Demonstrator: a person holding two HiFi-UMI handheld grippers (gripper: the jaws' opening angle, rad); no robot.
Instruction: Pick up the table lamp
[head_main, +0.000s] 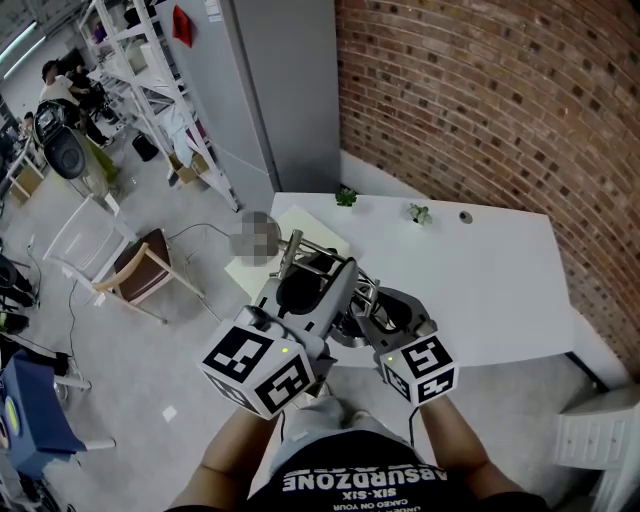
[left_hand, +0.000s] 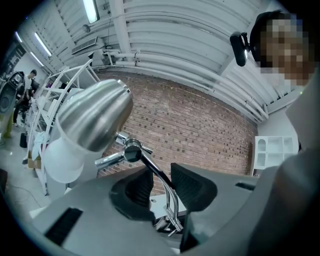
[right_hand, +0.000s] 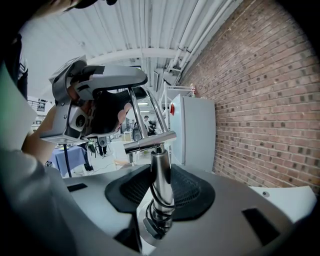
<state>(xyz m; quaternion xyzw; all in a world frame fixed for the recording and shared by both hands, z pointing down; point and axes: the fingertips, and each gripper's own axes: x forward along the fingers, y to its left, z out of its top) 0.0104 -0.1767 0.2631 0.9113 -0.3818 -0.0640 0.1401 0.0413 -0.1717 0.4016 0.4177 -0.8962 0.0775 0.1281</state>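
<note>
A chrome table lamp (head_main: 318, 245) hangs between my two grippers over the near left corner of the white table (head_main: 500, 270). In the left gripper view its brushed-metal shade (left_hand: 95, 120) with a white bulb (left_hand: 62, 160) tilts up at the left. Its thin arm rods (left_hand: 162, 177) run down between the pads of my left gripper (left_hand: 164, 186), which is shut on them. My right gripper (right_hand: 161, 187) is shut on the lamp's upright stem (right_hand: 160, 175), just above the coiled cable. In the head view my left gripper (head_main: 318, 268) is left of my right gripper (head_main: 378, 302).
Two small green plants (head_main: 345, 197) (head_main: 419, 213) and a small dark object (head_main: 465, 216) sit along the table's far edge. A brick wall (head_main: 480, 100) runs behind, with a grey cabinet (head_main: 270, 80) to its left. A chair (head_main: 140, 265) stands on the floor left of the table.
</note>
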